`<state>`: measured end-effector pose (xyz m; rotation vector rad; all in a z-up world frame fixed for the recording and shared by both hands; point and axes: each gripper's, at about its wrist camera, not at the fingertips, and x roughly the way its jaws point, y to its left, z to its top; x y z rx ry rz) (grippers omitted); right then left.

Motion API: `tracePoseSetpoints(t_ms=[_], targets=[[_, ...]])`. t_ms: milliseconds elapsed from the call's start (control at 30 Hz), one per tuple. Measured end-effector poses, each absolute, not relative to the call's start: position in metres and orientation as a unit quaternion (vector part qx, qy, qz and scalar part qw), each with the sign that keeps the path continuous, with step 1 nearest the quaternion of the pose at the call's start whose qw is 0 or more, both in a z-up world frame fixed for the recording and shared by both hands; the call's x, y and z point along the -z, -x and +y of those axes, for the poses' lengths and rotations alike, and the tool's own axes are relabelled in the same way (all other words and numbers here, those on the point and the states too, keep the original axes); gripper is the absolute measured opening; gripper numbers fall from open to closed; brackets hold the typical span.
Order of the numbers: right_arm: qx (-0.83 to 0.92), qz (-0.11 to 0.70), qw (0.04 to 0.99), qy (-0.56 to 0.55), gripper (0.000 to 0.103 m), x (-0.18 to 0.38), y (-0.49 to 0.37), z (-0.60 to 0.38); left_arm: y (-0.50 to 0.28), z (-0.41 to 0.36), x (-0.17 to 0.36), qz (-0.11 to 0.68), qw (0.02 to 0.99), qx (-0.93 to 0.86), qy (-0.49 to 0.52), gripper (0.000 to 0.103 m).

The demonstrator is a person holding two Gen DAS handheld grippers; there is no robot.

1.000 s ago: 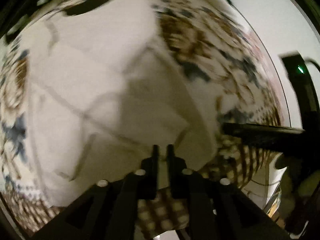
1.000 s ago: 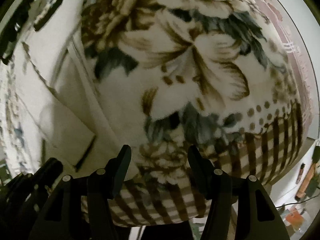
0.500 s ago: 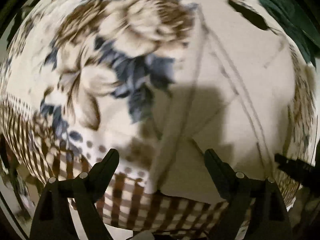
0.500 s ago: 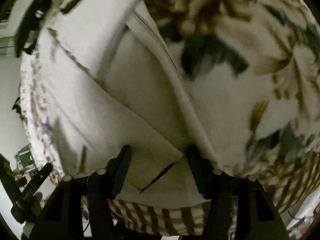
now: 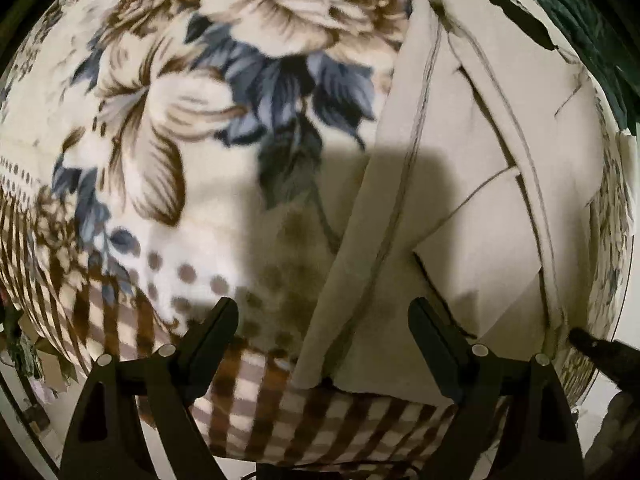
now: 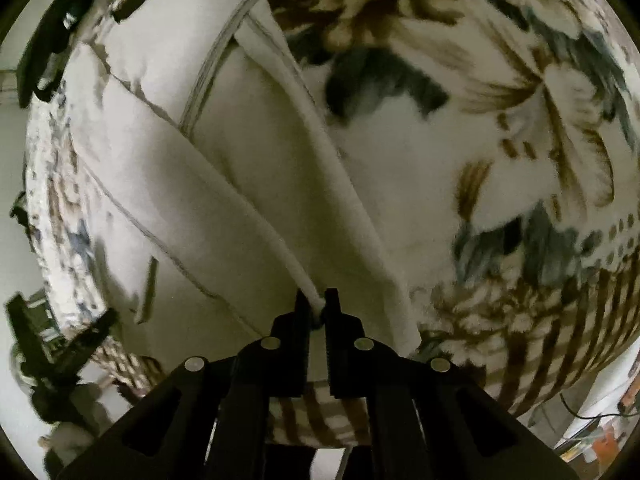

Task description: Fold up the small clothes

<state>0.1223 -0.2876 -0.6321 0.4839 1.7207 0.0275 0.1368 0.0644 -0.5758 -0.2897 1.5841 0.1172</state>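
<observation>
A cream garment [image 5: 472, 184] with dark seam lines lies partly folded on a floral blanket [image 5: 200, 128]. In the left wrist view it fills the right half. My left gripper [image 5: 322, 318] is open, its fingers wide apart over the garment's near left edge, holding nothing. In the right wrist view the garment [image 6: 168, 184] fills the left half. My right gripper [image 6: 316, 306] is shut on a pinched ridge of the garment's cloth at its near edge. The right gripper's tip also shows at the lower right of the left wrist view [image 5: 592, 350].
The blanket [image 6: 500, 128] has brown and blue flowers and a brown checked border [image 5: 280, 408] along its near edge. A dark green cloth [image 5: 592, 20] lies at the far right. The left gripper [image 6: 52, 356] shows dark at the lower left of the right wrist view.
My left gripper let go of the garment and opened wide, then shifted left. My right gripper moved left onto the garment and closed on a fold of it.
</observation>
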Motion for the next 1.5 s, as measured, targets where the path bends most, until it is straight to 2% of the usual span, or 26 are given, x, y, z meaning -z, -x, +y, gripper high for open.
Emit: tracePoseSetpoints(t_ms=[33,167,200,267,333,400,433,533,600,800,933,1100,1267,1333,1367,1433,1467,1500], targets=[[-0.008,0.745,0.634,-0.208,0.006,0.625,-0.118,-0.297,-0.134,0.065,0.578,0.710,0.690,-0.050,0.133,0.087],[0.005,0.746,0.623,-0.234,0.044,0.608,-0.097,-0.352,-0.116,0.070,0.588,0.715,0.683,-0.035,0.145,0.086],[0.013,0.746,0.618,-0.246,0.048,0.607,-0.092,-0.367,-0.115,0.074,0.593,0.717,0.680,-0.031,0.150,0.086],[0.022,0.751,0.609,-0.255,0.048,0.609,-0.078,-0.390,-0.117,0.076,0.601,0.718,0.677,-0.021,0.162,0.085],[0.019,0.754,0.601,-0.264,0.048,0.609,-0.071,-0.415,-0.114,0.076,0.606,0.714,0.680,-0.013,0.167,0.066],[0.011,0.758,0.593,-0.270,0.048,0.614,-0.070,-0.429,-0.113,0.073,0.610,0.712,0.680,-0.006,0.175,0.016],[0.008,0.762,0.588,-0.273,0.048,0.617,-0.062,-0.438,-0.110,0.073,0.610,0.707,0.683,0.000,0.184,0.006],[0.009,0.767,0.573,-0.289,0.046,0.633,-0.059,-0.447,-0.100,0.072,0.605,0.700,0.687,0.007,0.194,0.005],[0.018,0.748,0.585,-0.312,0.006,0.624,-0.047,-0.462,-0.094,0.076,0.600,0.695,0.686,0.004,0.214,0.004],[0.015,0.733,0.604,-0.313,0.003,0.591,-0.031,-0.469,-0.094,0.100,0.580,0.678,0.671,-0.013,0.302,0.004],[0.009,0.703,0.629,-0.332,0.003,0.546,-0.039,-0.504,-0.122,0.108,0.555,0.664,0.663,0.000,0.346,0.004],[-0.002,0.662,0.666,-0.343,0.003,0.507,-0.089,-0.520,-0.188,0.106,0.534,0.633,0.676,0.013,0.377,0.004],[-0.001,0.631,0.711,-0.310,0.003,0.515,-0.185,-0.494,-0.276,0.109,0.552,0.611,0.689,0.029,0.390,0.006],[0.002,0.619,0.719,-0.315,0.004,0.525,-0.219,-0.475,-0.300,0.118,0.566,0.605,0.685,0.030,0.406,0.009],[-0.003,0.620,0.711,-0.331,0.009,0.532,-0.230,-0.481,-0.304,0.124,0.569,0.602,0.679,0.029,0.420,0.011],[-0.006,0.617,0.697,-0.365,0.033,0.542,-0.244,-0.479,-0.308,0.139,0.570,0.583,0.677,0.024,0.448,0.017],[-0.008,0.606,0.699,-0.379,0.053,0.539,-0.246,-0.479,-0.305,0.145,0.568,0.572,0.679,0.024,0.460,0.028],[-0.008,0.597,0.705,-0.383,0.061,0.536,-0.246,-0.473,-0.301,0.152,0.566,0.561,0.682,0.021,0.469,0.054]])
